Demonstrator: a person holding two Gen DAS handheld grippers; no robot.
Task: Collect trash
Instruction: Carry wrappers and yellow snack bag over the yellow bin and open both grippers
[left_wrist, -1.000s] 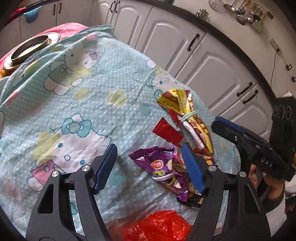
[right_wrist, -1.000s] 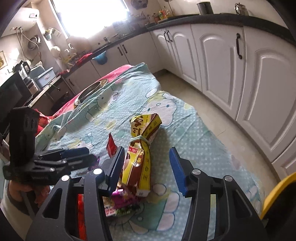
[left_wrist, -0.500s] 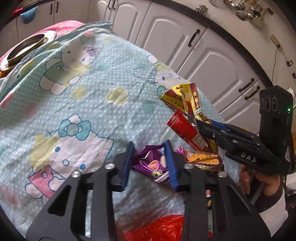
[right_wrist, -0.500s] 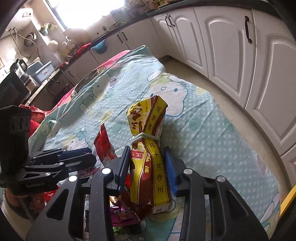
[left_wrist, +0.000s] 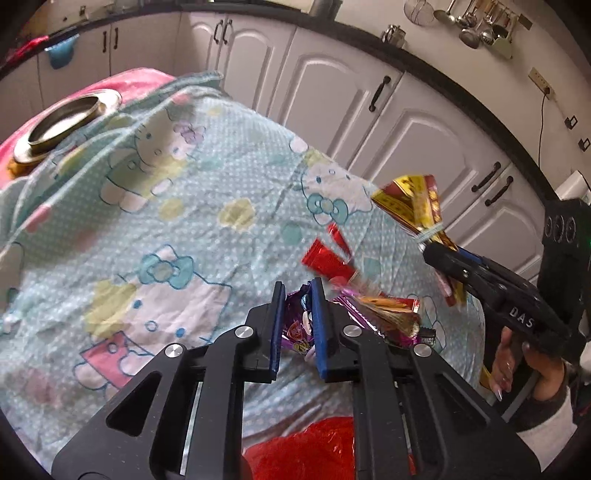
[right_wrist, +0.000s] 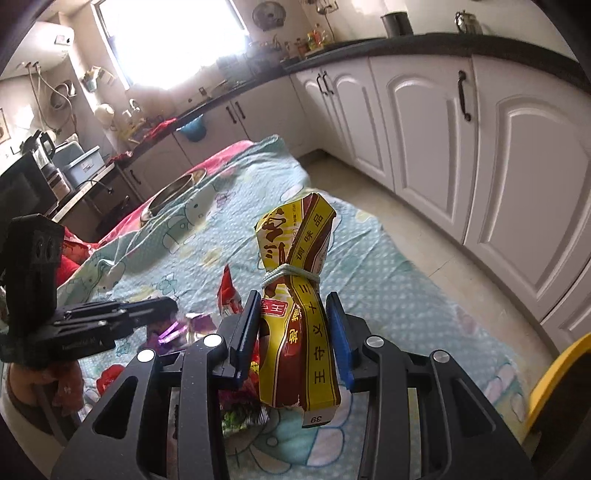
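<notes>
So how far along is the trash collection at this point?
Nothing looks bagged yet. In hand: the left gripper pinches the purple wrapper, and the right gripper clamps the tied yellow packet. Left: the red wrapper and orange wrapper lie on the bedsheet.

The cloth is seen in pale blue-green with small white dots, printed with white cartoon cats, yellow flowers, blue bows and pink patches; a pink cover is shown beneath its far edge. The tied packet is coloured yellow and dark brown-red, with red and yellow lettering, and is bound by a pale green band. A purple wrapper is marked with white and yellow print. A shiny red wrapper and a red plastic bag are seen. The left gripper and right gripper are black with blue pads. The cabinets are white with black handles under a black worktop. The metal bowl is brass-toned.
</notes>
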